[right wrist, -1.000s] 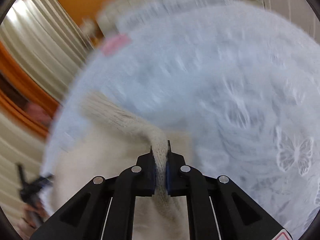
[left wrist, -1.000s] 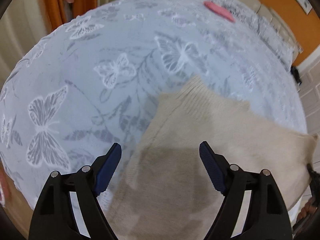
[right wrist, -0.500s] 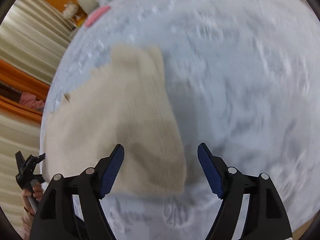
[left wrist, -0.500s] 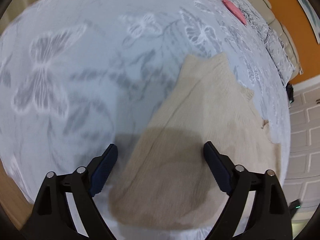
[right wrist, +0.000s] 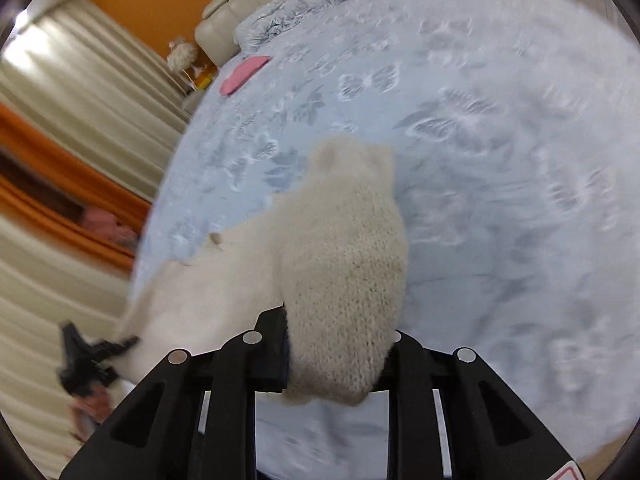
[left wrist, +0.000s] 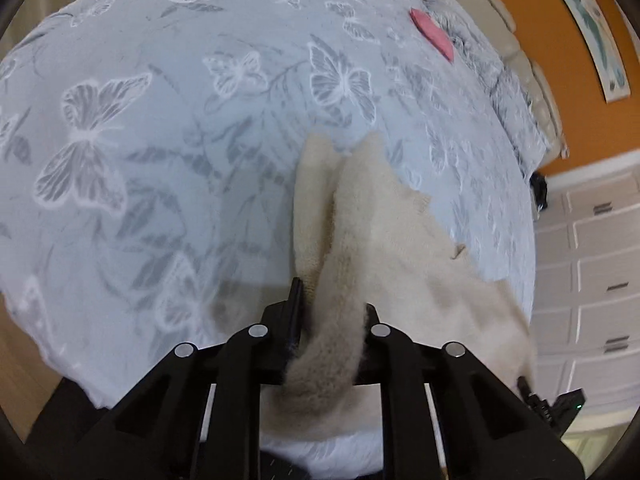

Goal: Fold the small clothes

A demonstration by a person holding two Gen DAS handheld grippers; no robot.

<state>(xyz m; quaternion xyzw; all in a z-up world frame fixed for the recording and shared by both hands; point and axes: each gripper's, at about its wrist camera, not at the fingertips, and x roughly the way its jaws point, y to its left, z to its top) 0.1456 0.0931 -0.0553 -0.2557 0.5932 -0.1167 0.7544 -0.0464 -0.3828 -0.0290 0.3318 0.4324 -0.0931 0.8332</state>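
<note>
A cream knitted garment (left wrist: 384,232) lies on the bed with the butterfly-print cover (left wrist: 160,160). My left gripper (left wrist: 330,320) is shut on its near edge, and a fold of knit rises up between the fingers. In the right wrist view the same garment (right wrist: 340,240) bunches over my right gripper (right wrist: 340,344), which is shut on its other near edge. The fabric hides both pairs of fingertips. The other gripper (right wrist: 84,360) shows at the far left of the right wrist view.
A pink cloth (left wrist: 434,34) lies far up the bed near the grey pillows (left wrist: 500,92); it also shows in the right wrist view (right wrist: 244,74). White cupboards (left wrist: 592,280) stand to the right, orange and cream curtains (right wrist: 60,160) to the left. The bed's near edge is just below the grippers.
Half a second ago both grippers were open above the garment's near edge. Now both have shut on that edge and the knit is bunched up between the fingers.
</note>
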